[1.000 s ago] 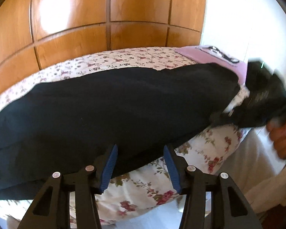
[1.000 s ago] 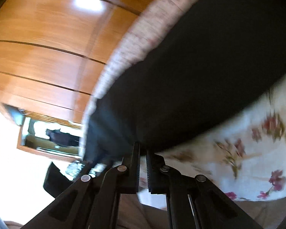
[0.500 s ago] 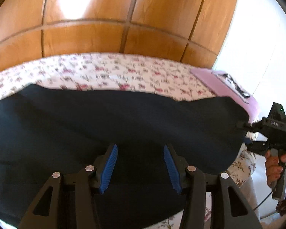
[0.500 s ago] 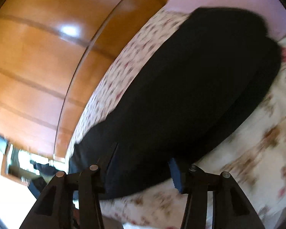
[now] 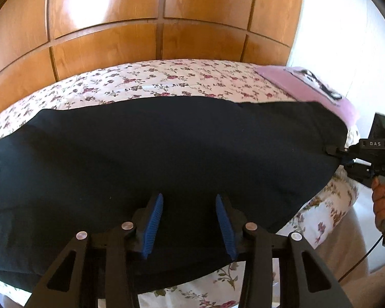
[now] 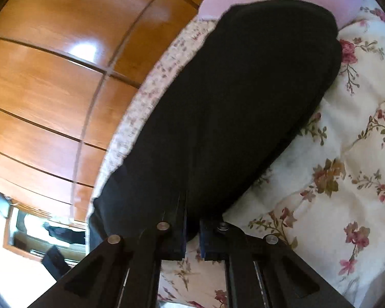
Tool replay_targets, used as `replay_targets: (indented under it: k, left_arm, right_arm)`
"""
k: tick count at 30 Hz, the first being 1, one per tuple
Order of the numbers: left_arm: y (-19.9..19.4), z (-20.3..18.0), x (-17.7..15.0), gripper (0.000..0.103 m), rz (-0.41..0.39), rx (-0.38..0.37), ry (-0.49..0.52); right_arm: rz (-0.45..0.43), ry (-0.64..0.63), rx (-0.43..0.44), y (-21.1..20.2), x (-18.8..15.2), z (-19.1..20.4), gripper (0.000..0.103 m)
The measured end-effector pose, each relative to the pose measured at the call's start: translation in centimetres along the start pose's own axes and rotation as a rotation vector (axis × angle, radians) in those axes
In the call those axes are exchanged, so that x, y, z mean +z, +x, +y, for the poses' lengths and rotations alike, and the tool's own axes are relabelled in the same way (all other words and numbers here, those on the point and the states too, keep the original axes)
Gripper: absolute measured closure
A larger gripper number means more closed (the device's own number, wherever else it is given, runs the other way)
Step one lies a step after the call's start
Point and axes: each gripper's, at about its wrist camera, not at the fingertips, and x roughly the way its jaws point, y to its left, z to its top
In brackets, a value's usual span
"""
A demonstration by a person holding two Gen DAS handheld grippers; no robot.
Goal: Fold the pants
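Observation:
Black pants (image 5: 166, 148) lie flat and lengthwise on a floral bedsheet (image 5: 166, 77). My left gripper (image 5: 189, 205) hangs over their near edge. Its blue pads (image 5: 154, 218) stand apart and its jaws are closing, with black cloth below and between them and no pinch showing. At the pants' right end, my right gripper (image 5: 329, 151) touches the cloth's edge. In the right wrist view the pants (image 6: 231, 102) stretch away from that gripper (image 6: 192, 233). Its fingers are drawn almost together, with the dark edge of the pants between them.
A pink pillow (image 5: 308, 87) with a black-and-white print lies under the pants' far right end. Wooden wardrobe panels (image 5: 141, 25) stand behind the bed. A person's hand (image 5: 383, 200) holds the right gripper beside the bed's right edge. A white wall rises to the right.
The pants' right end was bunched up and now lies flat. My left gripper moved in over the cloth and narrowed. The right gripper opened briefly, then shut at the pants' edge.

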Motion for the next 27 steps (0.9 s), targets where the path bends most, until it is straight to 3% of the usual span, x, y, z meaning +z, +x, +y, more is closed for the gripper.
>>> replay_targets:
  k: [4, 7, 10, 11, 14, 18, 24, 27]
  left_arm:
    - [-0.6, 1.0, 0.7, 0.060, -0.041, -0.062, -0.087]
    - [-0.2, 1.1, 0.9, 0.060, -0.033, -0.049, -0.095]
    - [0.4, 1.1, 0.6, 0.059, -0.017, -0.041, -0.100]
    - [0.5, 0.9, 0.6, 0.056, -0.021, -0.036, -0.091]
    - [0.6, 0.2, 0.7, 0.043, -0.015, -0.039, -0.058]
    - [0.4, -0.1, 1.2, 0.042, -0.016, -0.006, -0.040]
    - [0.5, 1.5, 1.7, 0.042, -0.007, 0.017, -0.094]
    - [0.8, 1.3, 1.5, 0.042, 0.000, 0.035, -0.076]
  right_arm:
    - [-0.073, 0.049, 0.021, -1.8, 0.8, -0.5, 0.081]
    - [-0.169, 0.058, -0.037, -4.1, 1.4, -1.5, 0.080]
    - [-0.248, 0.063, -0.122, -6.0, 1.6, -2.3, 0.066]
    - [-0.265, 0.061, -0.131, -6.4, 1.7, -2.8, 0.058]
    - [-0.264, 0.062, -0.118, -5.8, 3.4, -3.6, 0.052]
    - [-0.261, 0.094, -0.116, -4.7, 4.5, -4.5, 0.051]
    - [-0.288, -0.046, -0.152, -3.2, 6.0, -2.4, 0.054]
    - [-0.279, 0.004, -0.137, -2.2, 6.7, -3.2, 0.055]
